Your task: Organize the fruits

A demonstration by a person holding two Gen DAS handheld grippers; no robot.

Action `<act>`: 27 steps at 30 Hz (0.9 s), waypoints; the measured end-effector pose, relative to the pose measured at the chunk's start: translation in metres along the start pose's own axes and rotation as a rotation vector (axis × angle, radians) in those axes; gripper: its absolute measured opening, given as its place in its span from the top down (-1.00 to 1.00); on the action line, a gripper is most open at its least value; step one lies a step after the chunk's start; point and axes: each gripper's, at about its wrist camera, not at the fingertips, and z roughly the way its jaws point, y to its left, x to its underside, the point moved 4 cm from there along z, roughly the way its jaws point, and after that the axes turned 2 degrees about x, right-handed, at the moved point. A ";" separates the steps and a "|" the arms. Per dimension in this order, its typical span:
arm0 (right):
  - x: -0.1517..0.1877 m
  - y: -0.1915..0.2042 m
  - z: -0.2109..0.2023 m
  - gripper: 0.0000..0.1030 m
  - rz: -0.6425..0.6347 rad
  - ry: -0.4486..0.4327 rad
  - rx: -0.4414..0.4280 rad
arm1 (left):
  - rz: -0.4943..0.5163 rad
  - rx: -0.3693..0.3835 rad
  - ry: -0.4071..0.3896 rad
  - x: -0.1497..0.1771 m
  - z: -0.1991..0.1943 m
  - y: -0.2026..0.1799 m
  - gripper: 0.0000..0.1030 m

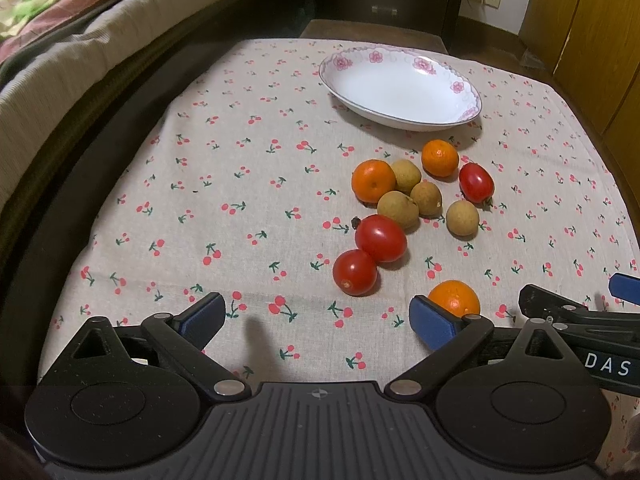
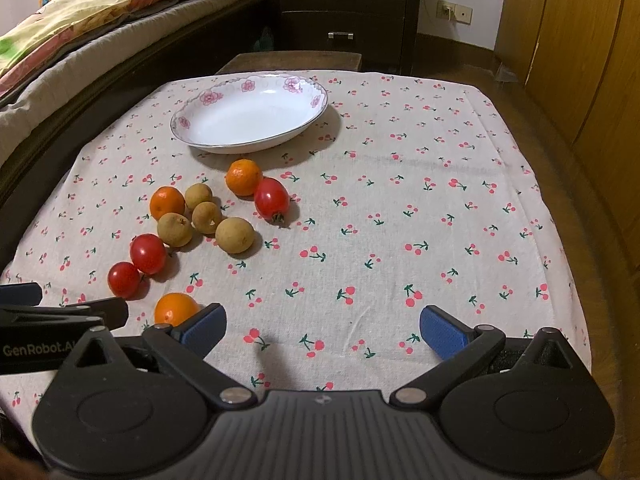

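From the left, the left gripper (image 1: 316,320) sits low in its own frame with jaws spread wide and nothing between them. The nearest orange (image 1: 454,299) lies just behind its right-hand pad, at lower right of that view. Farther up and right of centre sits the fruit cluster: two cherry tomatoes (image 1: 368,256) touching each other, four brown longans (image 1: 424,200), two more oranges (image 1: 404,170) and a third tomato (image 1: 476,182). The empty flowered dish (image 1: 400,88) stands beyond them, in the upper middle.

The right gripper (image 2: 322,332) is likewise wide apart and empty, over bare cherry-print cloth on the worktop (image 2: 400,220); all the fruit lies to its left in that frame.

The risk I see: these round fruits roll easily, so a pad nudging one would scatter its touching neighbours, and too firm a squeeze could split a tomato. The two grippers are also close together by that near orange and might collide.
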 end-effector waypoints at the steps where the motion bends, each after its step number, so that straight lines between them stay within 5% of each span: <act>1: 0.000 0.000 0.000 -1.00 0.000 0.000 0.000 | 0.000 0.000 0.001 0.000 0.000 0.000 -0.94; 27: 0.000 0.004 0.004 -1.00 -0.013 0.016 -0.018 | 0.006 -0.001 0.019 -0.002 0.001 0.004 -0.91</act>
